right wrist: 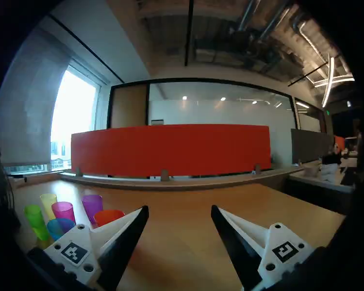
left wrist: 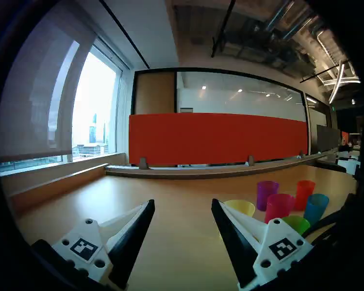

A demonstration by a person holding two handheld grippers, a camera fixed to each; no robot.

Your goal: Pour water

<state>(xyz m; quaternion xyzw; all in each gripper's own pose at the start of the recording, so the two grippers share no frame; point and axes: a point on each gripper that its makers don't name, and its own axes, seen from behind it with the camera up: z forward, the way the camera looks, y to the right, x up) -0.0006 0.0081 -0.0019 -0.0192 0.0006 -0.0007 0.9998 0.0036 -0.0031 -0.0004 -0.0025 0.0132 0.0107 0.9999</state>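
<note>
1. Left gripper view: left gripper (left wrist: 182,202) sits low over the pale wooden tabletop (left wrist: 182,242), its black-edged white fingers spread wide with nothing between them. Six translucent plastic cups (left wrist: 279,206) (yellow, purple, pink, red, blue, green) stand clustered just right of the right finger.
2. Right gripper view: right gripper (right wrist: 180,208) also spread, empty. The plastic cups (right wrist: 63,212) cluster at left, beside the left finger. A long red partition panel (right wrist: 172,148) runs along the table's far edge.

Cups (left wrist: 279,206) bunched together on the tabletop (left wrist: 182,194), off to the right in the left gripper view, over on the left in the right gripper view. Behind them, a partition (left wrist: 216,138) runs along the far edge, with a window (left wrist: 92,116) at left.
</note>
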